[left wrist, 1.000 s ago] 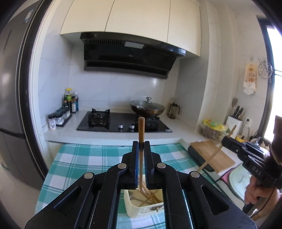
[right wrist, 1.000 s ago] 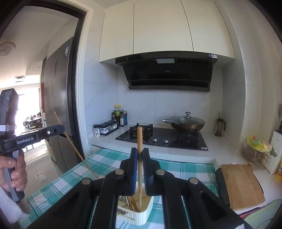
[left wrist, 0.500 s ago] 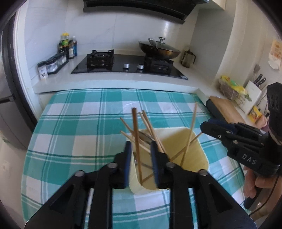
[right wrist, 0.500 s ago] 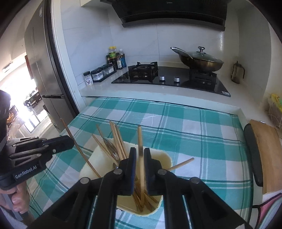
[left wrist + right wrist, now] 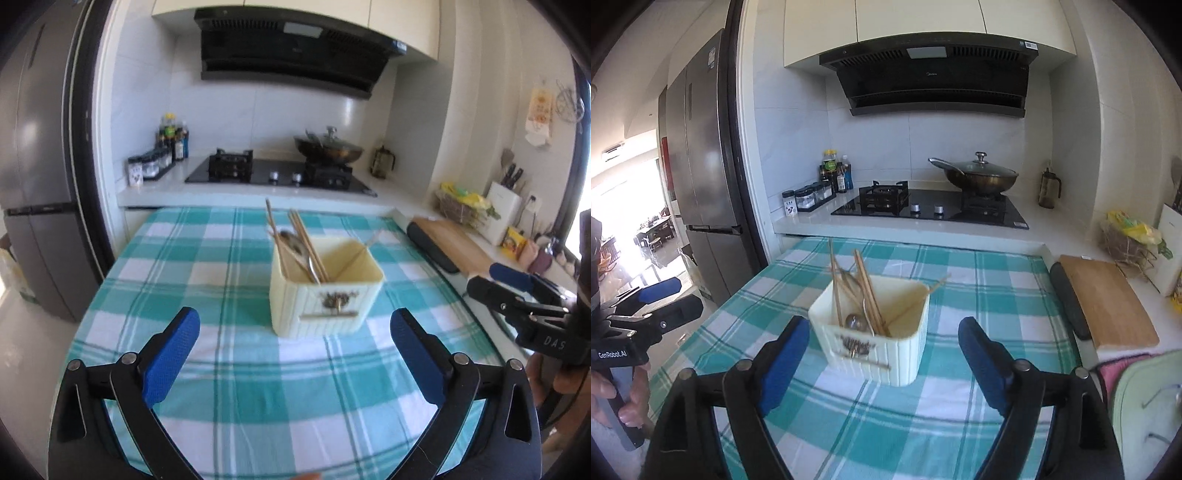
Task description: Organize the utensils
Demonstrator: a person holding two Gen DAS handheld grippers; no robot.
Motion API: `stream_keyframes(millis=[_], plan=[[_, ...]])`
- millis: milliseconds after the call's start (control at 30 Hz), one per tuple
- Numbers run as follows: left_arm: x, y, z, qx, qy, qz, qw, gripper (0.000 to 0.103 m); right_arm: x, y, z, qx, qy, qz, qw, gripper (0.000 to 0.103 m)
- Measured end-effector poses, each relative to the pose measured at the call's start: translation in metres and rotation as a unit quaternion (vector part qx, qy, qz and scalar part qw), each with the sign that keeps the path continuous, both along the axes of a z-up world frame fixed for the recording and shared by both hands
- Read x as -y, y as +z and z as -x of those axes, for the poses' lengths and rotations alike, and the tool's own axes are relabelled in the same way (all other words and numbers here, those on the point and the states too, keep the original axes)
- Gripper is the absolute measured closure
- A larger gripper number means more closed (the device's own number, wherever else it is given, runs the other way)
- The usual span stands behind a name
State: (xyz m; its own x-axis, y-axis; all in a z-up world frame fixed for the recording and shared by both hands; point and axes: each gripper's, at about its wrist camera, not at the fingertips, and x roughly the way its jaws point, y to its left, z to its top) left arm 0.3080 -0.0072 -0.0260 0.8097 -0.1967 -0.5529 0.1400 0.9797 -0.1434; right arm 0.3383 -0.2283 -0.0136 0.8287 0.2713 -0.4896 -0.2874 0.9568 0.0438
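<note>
A cream holder (image 5: 325,286) stands on the checked counter (image 5: 207,266), chopsticks (image 5: 308,242) and a spoon (image 5: 857,320) leaning inside; their lower ends are hidden. Left gripper (image 5: 295,350) and right gripper (image 5: 881,354) have just been opening: jaws wide, empty, touching nothing. Only the right view shows the spoon's bowl clearly.

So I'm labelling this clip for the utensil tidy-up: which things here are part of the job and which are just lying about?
Part of the job:
- cream holder
- chopsticks
- metal spoon
- left gripper, open, empty
- right gripper, open, empty

Just lying about:
- wok
- cutting board
- sauce bottles
- knife block
</note>
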Motion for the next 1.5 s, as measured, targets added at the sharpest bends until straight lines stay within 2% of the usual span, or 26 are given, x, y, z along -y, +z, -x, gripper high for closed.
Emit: stream_keyframes(millis=[100, 200, 400, 600, 1500], plan=[[0.009, -0.010, 0.033, -0.004, 0.040, -0.012, 0.9991, 0.000, 0.007, -0.024, 0.044, -0.012, -0.036, -0.008, 0.999, 0.018], [0.016, -0.006, 0.057, 0.003, 0.049, -0.028, 0.9984, 0.000, 0.007, -0.040, 0.082, -0.022, -0.056, -0.005, 0.998, 0.018], [0.030, 0.009, 0.084, 0.025, 0.065, -0.077, 0.9946, 0.000, 0.003, -0.023, 0.122, -0.003, -0.070, 0.021, 0.997, 0.018], [0.034, 0.019, 0.096, 0.040, 0.079, -0.089, 0.9920, 0.000, -0.003, -0.005, 0.135, 0.013, -0.072, 0.028, 0.997, 0.018], [0.032, 0.016, 0.099, 0.021, 0.103, -0.103, 0.9891, 0.000, -0.021, -0.001, 0.151, 0.020, -0.051, 0.044, 0.998, 0.018]])
